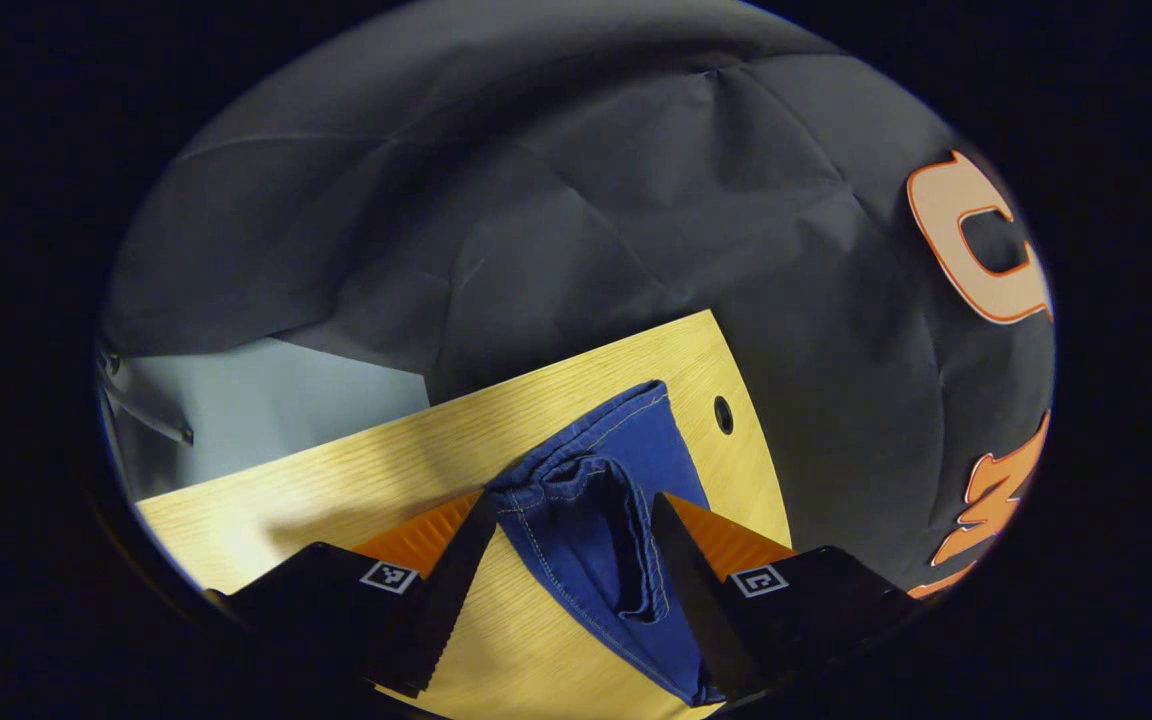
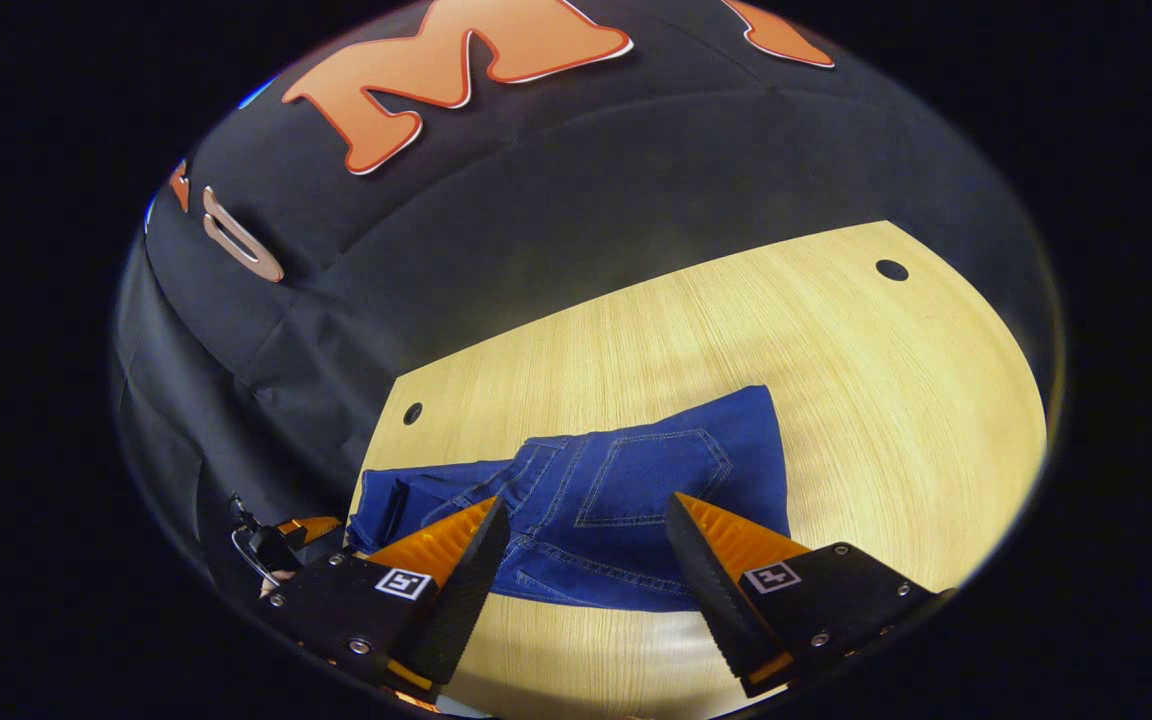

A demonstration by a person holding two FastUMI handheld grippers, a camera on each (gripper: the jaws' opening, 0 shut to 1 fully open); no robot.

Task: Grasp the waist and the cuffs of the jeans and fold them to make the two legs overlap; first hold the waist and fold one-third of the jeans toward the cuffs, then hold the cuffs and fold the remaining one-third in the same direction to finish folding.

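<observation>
Left tool point(image 1: 571, 555) wide open, jeans point(image 1: 601, 510) cuff end between its fingers, no grip. Right tool point(image 2: 586, 560) wide open over the waist end. Jeans flat on tabletop point(image 2: 836, 400), toward its 6 o'clock edge in the right gripper view.

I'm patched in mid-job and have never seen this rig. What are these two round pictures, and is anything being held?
A person holds handheld tongs in each hand, each with a camera looking along its two fingers. In the left gripper view, the left tongs stand open around bunched cloth of the jeans without pressing it. In the right gripper view, the right tongs hang open over the jeans' pocket end. The jeans lie on a wooden table. Nothing is held.
</observation>
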